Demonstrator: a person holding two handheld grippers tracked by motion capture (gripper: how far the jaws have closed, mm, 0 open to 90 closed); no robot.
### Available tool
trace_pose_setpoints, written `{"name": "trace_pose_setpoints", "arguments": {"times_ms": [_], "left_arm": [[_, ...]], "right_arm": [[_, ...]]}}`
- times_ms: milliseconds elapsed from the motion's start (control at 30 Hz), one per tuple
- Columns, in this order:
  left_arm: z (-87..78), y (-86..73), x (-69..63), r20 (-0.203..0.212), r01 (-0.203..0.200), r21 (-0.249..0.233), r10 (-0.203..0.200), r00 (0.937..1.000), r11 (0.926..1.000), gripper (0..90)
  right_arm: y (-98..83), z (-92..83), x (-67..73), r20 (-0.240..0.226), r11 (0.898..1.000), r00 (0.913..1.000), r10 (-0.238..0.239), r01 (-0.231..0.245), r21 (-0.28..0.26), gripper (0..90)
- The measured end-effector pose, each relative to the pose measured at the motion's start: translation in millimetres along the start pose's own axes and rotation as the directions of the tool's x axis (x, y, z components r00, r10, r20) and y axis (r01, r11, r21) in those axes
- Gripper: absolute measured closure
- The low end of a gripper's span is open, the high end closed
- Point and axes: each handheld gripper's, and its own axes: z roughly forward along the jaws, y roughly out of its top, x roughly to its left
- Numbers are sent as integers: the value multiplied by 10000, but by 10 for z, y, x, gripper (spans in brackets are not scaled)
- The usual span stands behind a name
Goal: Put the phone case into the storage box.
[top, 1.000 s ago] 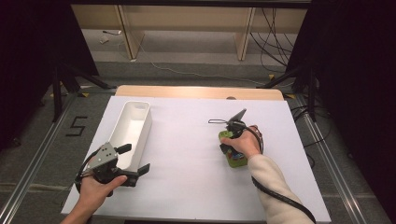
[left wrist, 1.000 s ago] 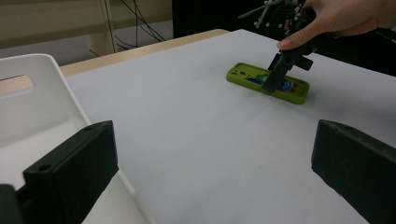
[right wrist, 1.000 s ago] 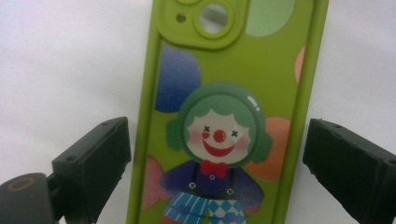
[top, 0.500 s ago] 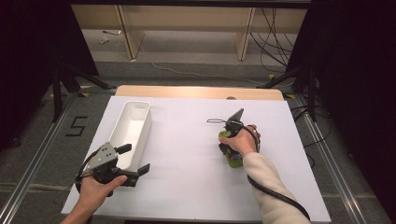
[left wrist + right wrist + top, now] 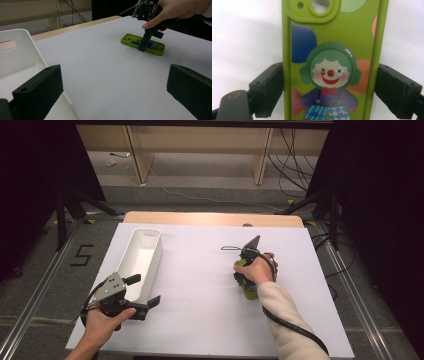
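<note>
My right gripper [image 5: 329, 87] has just been closing around the green clown phone case [image 5: 332, 50] at frame centre, jaws flanking it, barely touching; an uneven squeeze could skid it across the bench [image 5: 200, 285].

Your left gripper [image 5: 145, 290] is a black two-jaw tool with a grey three-cornered plate [image 5: 111, 287] on top, dotted with small screw heads, and a black cable [image 5: 89, 301] looping from its back. In the left gripper view its jaws are blocky, matt black, each with a small round hole near the tip. Your right gripper [image 5: 329, 92] has the same chunky black jaws, with tiny screw holes at the corners and a round brass-coloured ring [image 5: 234, 96] on its dark body. A thick black cable [image 5: 295, 332] trails along your cream sleeve [image 5: 282, 320].
</note>
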Motion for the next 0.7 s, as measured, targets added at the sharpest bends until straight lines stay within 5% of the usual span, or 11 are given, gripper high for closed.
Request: {"name": "trace_pose_setpoints", "arguments": {"times_ms": [700], "left_arm": [[-4,0,0,-12,22,-1,-22,10000,10000,0]], "right_arm": [[18,-3,6,11,9999,10000,-16,16,156,161]]}}
